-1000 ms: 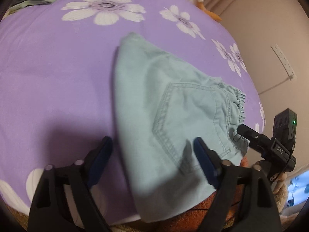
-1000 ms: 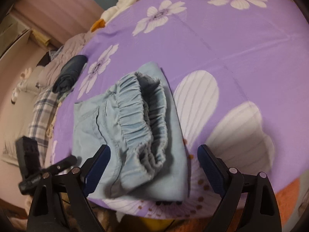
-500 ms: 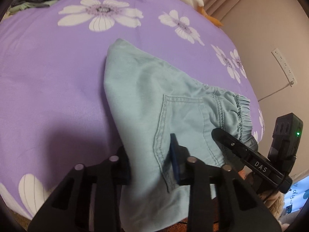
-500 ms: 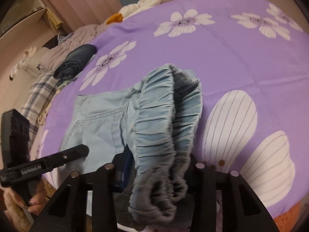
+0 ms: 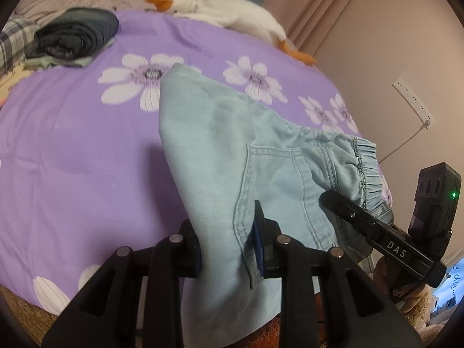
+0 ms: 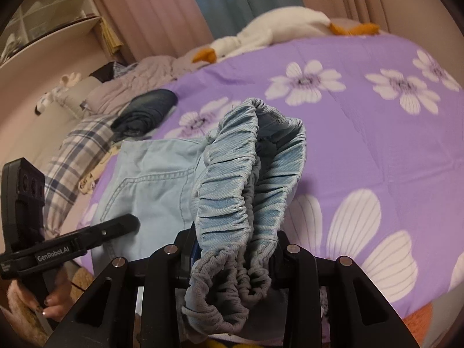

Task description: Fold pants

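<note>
Left wrist view: your left gripper (image 5: 229, 240) is clenched on the near edge of the pale blue pants (image 5: 232, 150), beside the back pocket (image 5: 269, 191); the far end lies on the purple floral bedspread (image 5: 72, 150).
Same view, right: your right gripper (image 5: 333, 200) reaches in at the elastic waistband (image 5: 365, 171).
Same view, far: dark folded clothes (image 5: 75, 34) and a white plush goose (image 5: 232, 8) sit well apart from the pants.
Right wrist view: your right gripper (image 6: 232, 246) is clamped on the bunched waistband (image 6: 249, 179), lifted off the bedspread (image 6: 377, 133); your left gripper (image 6: 116, 226) shows at near left.
Progress: the pants look already folded down to a short bundle, both near corners held; I judge the last fold still waits to be laid and flattened.
</note>
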Motion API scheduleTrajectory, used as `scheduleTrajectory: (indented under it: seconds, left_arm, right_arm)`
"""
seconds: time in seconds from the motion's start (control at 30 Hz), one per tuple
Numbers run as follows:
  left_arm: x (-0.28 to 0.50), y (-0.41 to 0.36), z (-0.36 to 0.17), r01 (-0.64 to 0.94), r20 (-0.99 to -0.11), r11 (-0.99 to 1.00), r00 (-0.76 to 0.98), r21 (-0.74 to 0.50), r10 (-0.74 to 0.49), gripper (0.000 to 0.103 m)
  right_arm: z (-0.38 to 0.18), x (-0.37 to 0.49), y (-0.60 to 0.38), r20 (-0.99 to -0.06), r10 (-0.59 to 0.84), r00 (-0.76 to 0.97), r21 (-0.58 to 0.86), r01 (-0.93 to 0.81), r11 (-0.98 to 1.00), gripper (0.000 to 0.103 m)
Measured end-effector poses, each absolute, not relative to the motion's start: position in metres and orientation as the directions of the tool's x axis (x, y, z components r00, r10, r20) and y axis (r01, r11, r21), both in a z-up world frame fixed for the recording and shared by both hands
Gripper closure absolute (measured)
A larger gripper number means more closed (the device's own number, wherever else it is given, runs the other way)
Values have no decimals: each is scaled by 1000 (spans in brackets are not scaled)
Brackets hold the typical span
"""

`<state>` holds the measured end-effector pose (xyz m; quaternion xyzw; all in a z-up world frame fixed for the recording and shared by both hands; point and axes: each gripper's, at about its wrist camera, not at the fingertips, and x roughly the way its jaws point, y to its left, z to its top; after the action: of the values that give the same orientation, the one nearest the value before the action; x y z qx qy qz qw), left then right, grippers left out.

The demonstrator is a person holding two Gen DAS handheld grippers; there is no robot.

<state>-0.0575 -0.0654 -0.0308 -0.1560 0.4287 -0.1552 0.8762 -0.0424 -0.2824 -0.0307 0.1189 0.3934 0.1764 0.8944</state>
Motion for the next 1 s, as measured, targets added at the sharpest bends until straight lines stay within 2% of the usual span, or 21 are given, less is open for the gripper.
scheduleTrajectory:
  seconds: [0.53, 1.0]
  left_arm:
    - [-22, -62, -1, 164, -672, 928, 648, -336, -358, 76]
    - [33, -68, -26, 140, -742, 940, 583, -310, -331, 76]
  right_arm:
    - [-2, -12, -272, -636, 380, 672, 297, -242, 924, 66]
    - [-20, 36, -271, -721, 349, 599, 305, -178, 936, 66]
